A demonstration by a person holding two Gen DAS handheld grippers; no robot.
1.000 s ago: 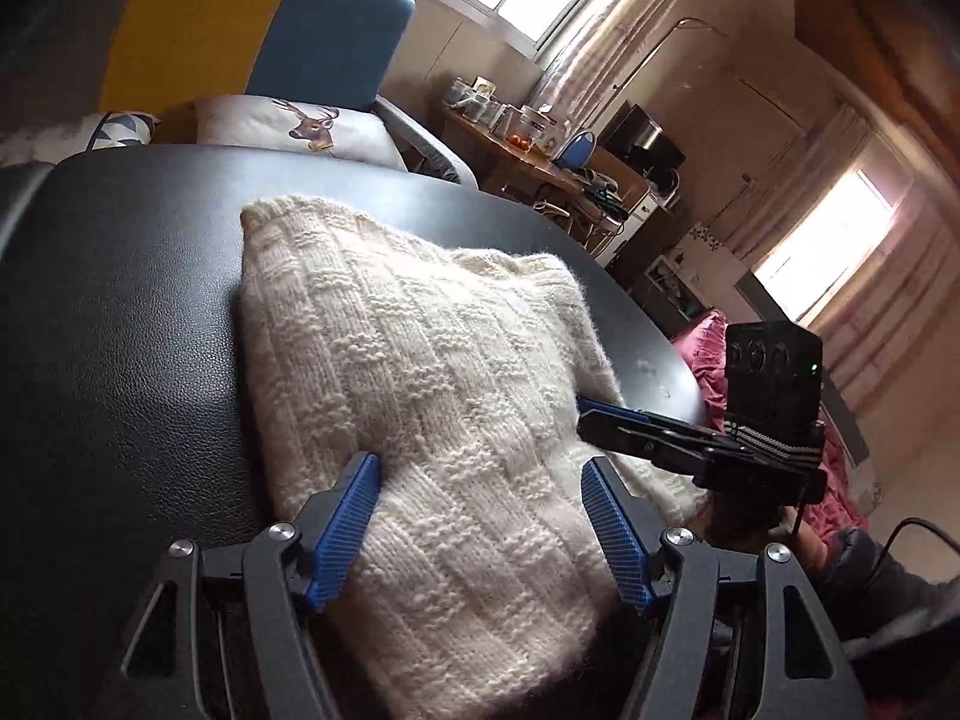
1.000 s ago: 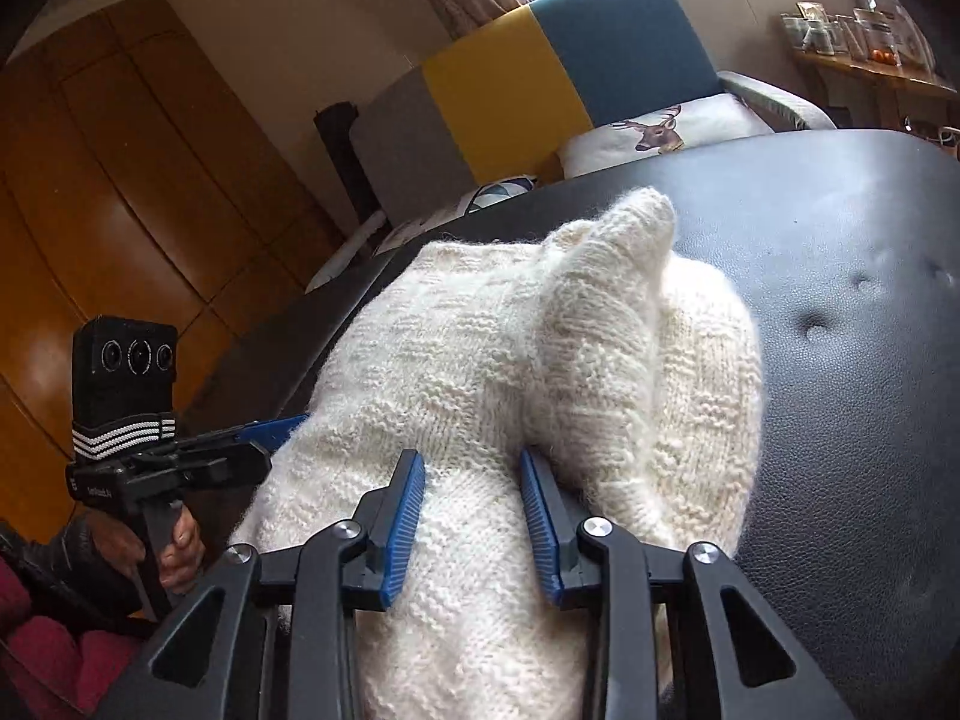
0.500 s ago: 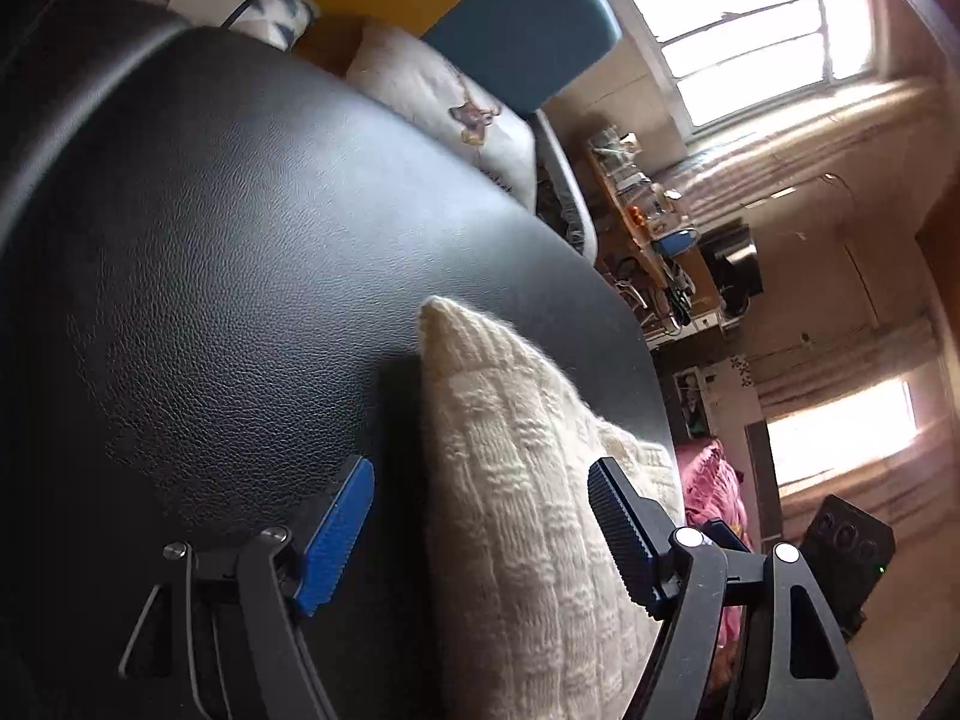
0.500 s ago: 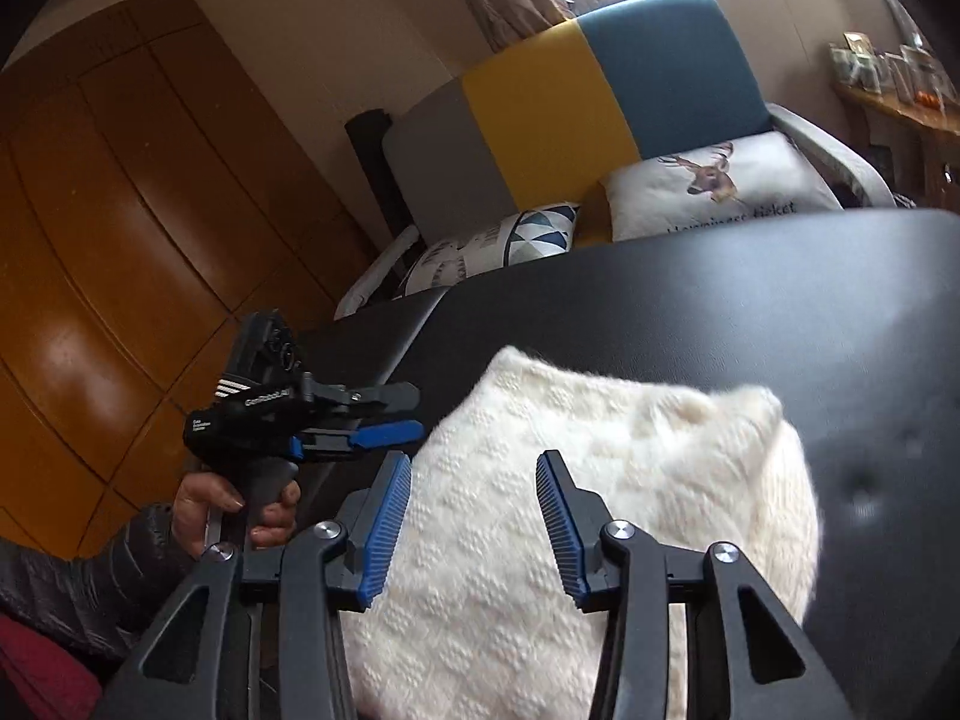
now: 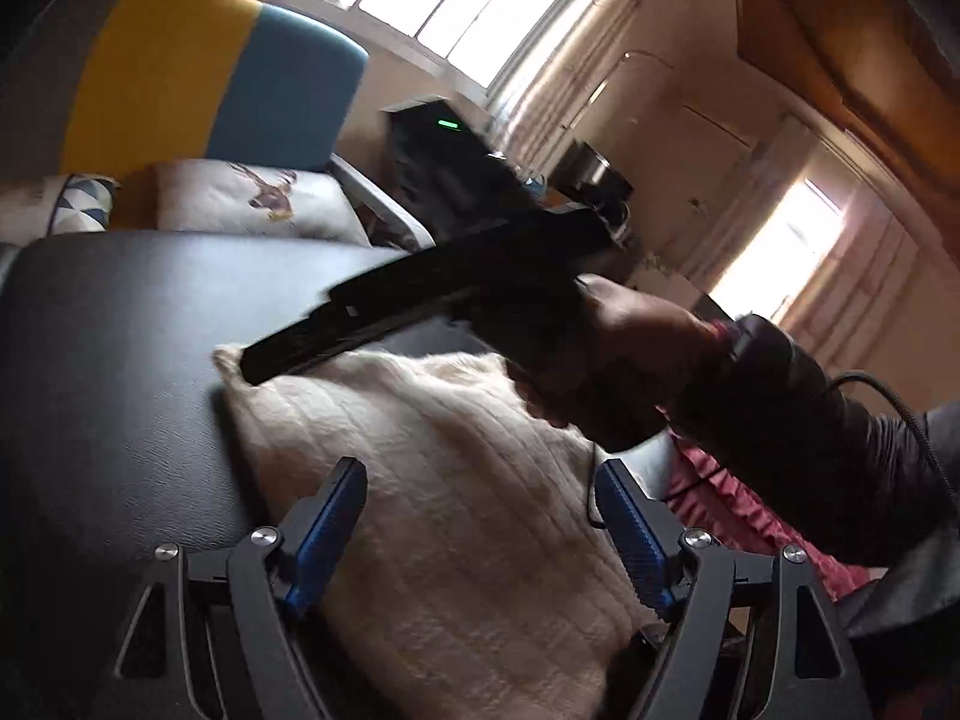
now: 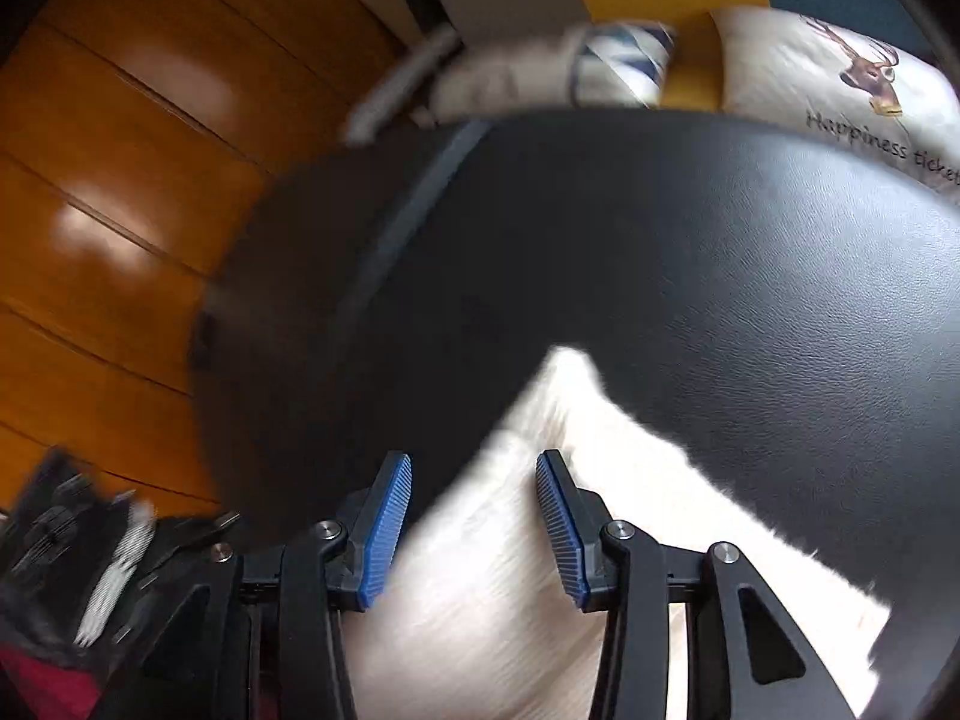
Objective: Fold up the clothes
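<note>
— On the black padded table (image 5: 120, 360) lies the cream knit sweater (image 5: 456, 510), already a compact folded bundle. What do you make of my grippers?

— From my left wrist view, my left gripper (image 5: 480, 528) has its jaws spread wide, the sweater lying between them but gripped by neither pad. My right gripper (image 6: 474, 516) is parted too, nothing pinched, hovering over the bundle's far corner. Seen from the left side, it reaches across the sweater in the person's hand (image 5: 606, 360), though that part is blurred.

— So which step are we at?

— I judge the folding is nearly finished; this looks like tidying or squaring the bundle. Next I would need to bring one set of jaws down on an edge, close gently since loose knit stretches, and avoid dragging the layers apart.
</note>
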